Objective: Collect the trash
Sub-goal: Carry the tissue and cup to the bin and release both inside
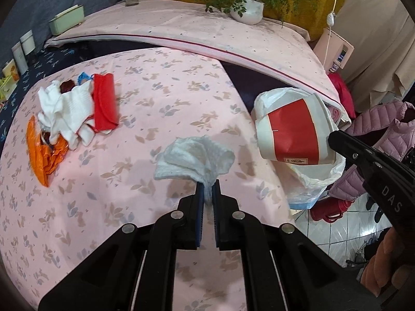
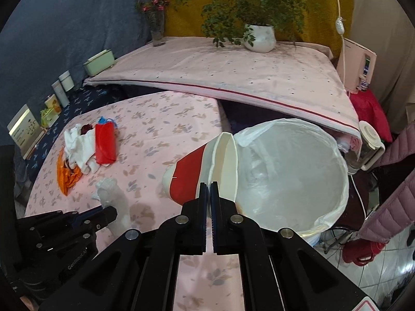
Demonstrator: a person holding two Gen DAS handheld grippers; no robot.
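Observation:
My left gripper [image 1: 207, 189] is shut on a crumpled white tissue [image 1: 194, 158] held just above the pink flowered bedspread [image 1: 155, 90]. My right gripper [image 2: 208, 186] is shut on the rim of a red-and-white paper cup [image 2: 192, 178], held tilted at the edge of a white-lined trash bin [image 2: 293, 171]. The cup [image 1: 293, 132] and bin [image 1: 311, 178] also show at the right of the left wrist view. A pile of trash lies at the far left: white cloths [image 1: 64, 108], a red pouch [image 1: 105, 103] and an orange wrapper [image 1: 41, 153].
A raised pink-covered surface [image 1: 207, 33] behind carries a potted plant [image 1: 246, 7], a green box [image 1: 67, 19] and a vase [image 2: 157, 26]. Jars and boxes [image 2: 52, 101] line the left wall. A pink jacket [image 1: 384, 129] and a red flask [image 2: 360, 252] are at the right.

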